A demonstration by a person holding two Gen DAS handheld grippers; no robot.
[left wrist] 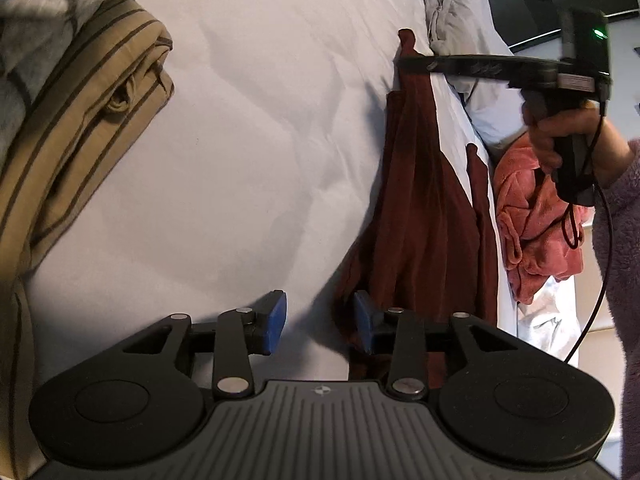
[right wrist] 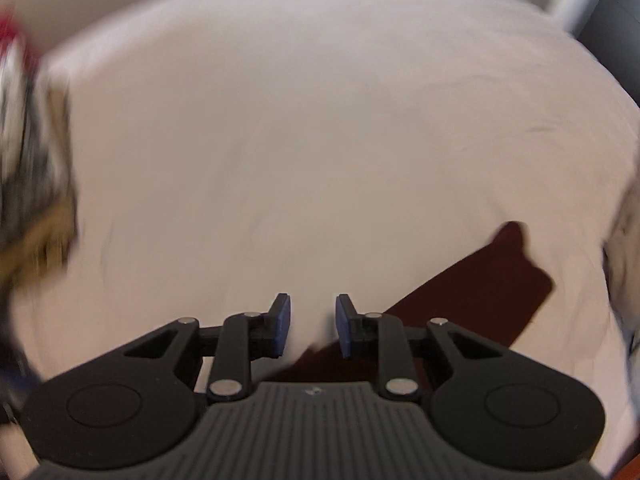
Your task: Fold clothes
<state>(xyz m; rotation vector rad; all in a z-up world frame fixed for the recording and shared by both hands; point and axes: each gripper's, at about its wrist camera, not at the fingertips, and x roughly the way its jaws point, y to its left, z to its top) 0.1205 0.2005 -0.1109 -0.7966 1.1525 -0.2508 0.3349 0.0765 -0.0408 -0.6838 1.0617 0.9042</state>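
On the white bed point(left wrist: 248, 128), both claws gape, the maroon garment point(left wrist: 424, 216) partly hidden.

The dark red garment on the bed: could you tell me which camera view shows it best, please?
The left wrist view: the dark red garment lies sharp and nearly full length along the white sheet. The right wrist view is blurred and shows only a dark corner of it beside the fingers.

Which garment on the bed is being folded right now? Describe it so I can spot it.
Start from the white bed sheet that fills the left wrist view. Along its right side lies a long dark maroon garment, between the left gripper and the right gripper. Unlike the striped tan pile and the fluffy pink garment, it is plain and dark red-brown.
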